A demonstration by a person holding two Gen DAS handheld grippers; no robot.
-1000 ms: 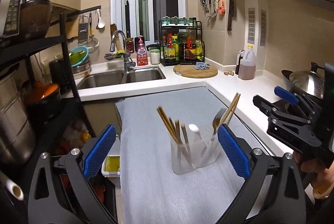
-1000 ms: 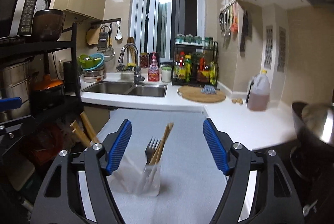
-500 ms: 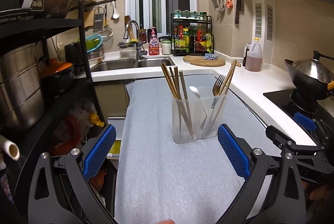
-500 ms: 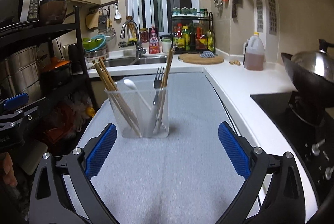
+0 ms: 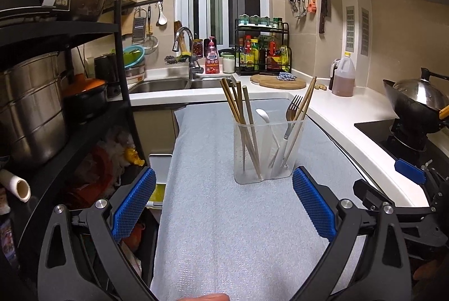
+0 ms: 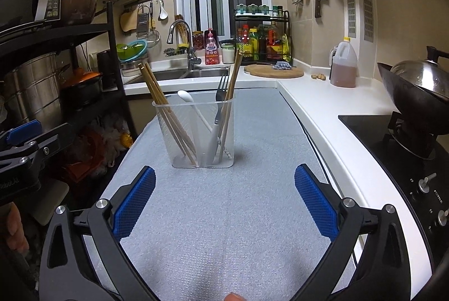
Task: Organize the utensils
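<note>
A clear plastic utensil holder point(image 5: 266, 149) point(image 6: 199, 132) stands upright on the grey mat point(image 5: 233, 231) point(image 6: 224, 216). It holds several wooden chopsticks point(image 5: 238, 115) point(image 6: 160, 104), a white spoon point(image 5: 263, 115) point(image 6: 186, 99) and a white-handled fork point(image 5: 291, 110) point(image 6: 221, 93). My left gripper point(image 5: 224, 205) is open and empty, a little in front of the holder. My right gripper point(image 6: 224, 202) is open and empty, also in front of it. Each gripper shows at the edge of the other's view.
A black rack with pots point(image 5: 33, 110) stands to the left. A white counter point(image 5: 345, 110) runs right, with an oil jug point(image 5: 343, 76), a cutting board point(image 5: 277, 82) and a wok point(image 6: 415, 93) on the hob. A sink point(image 5: 174, 85) lies behind.
Both grippers have dropped lower and drawn back, so the holder now stands upright ahead of them. Both stay open.
</note>
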